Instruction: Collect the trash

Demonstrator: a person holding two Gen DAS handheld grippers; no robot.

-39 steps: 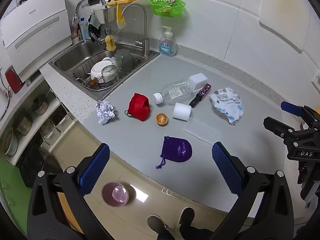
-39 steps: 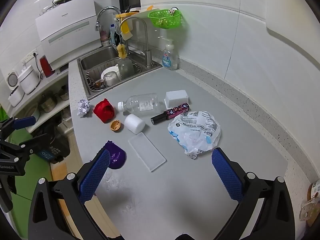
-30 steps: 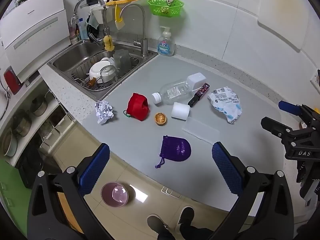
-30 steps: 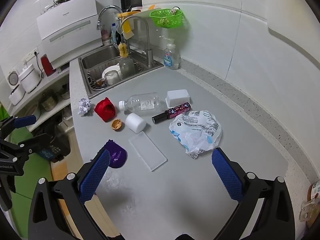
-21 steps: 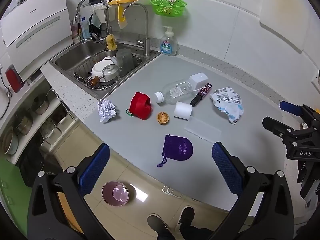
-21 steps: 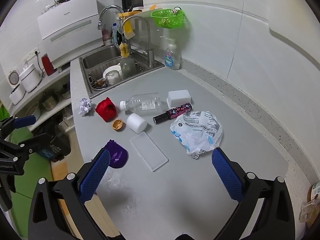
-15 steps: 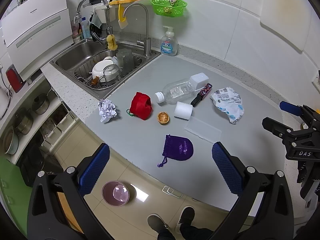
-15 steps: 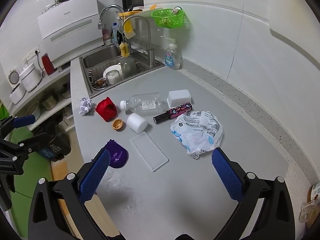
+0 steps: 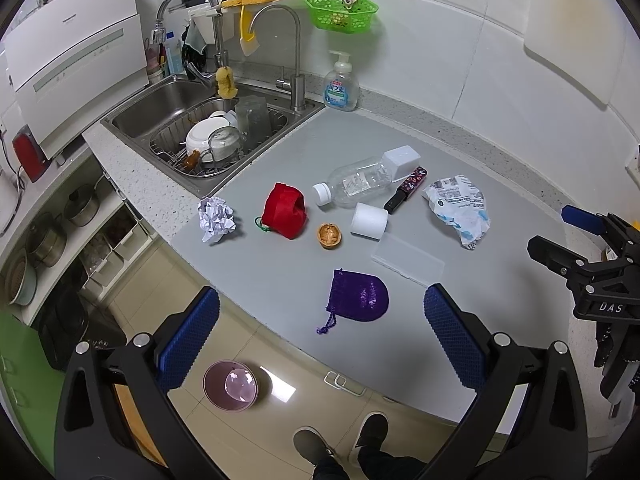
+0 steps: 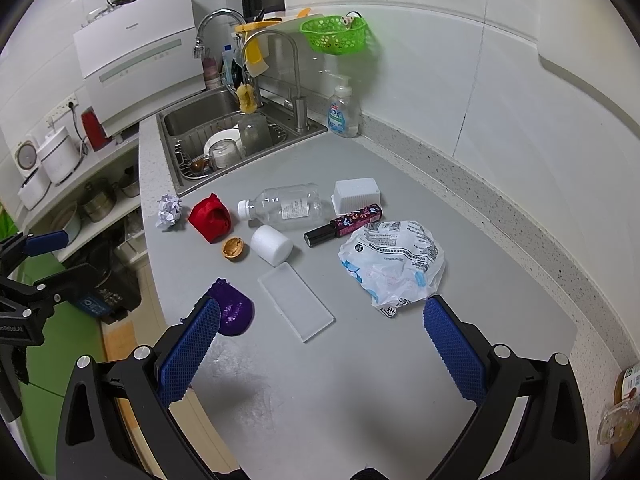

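- Nothing's been grabbed yet. The left gripper point(image 9: 322, 336) and the right gripper point(image 10: 320, 346) are both spread wide with nothing between the pads, hovering above the grey counter point(image 10: 400, 360).
- The trash is all loose on the counter: crumpled paper ball point(image 9: 216, 219) near the sink edge, empty plastic bottle point(image 9: 354, 186) on its side, nutshell point(image 9: 330, 235), and the crinkled plastic wrapper point(image 10: 394, 262) closest to the right gripper.
- Best bet is probably the wrapper first. Come down on a bunched fold, not flat film, or the pads will just slide.
- The bottle looks like it'd roll, so pinch across the body, not the cap.
- No obvious trash bin on the counter. There's a pink bowl point(image 9: 230, 385) on the floor and a dark bin-like thing point(image 10: 108, 292) half hidden past the counter edge, hard to tell.
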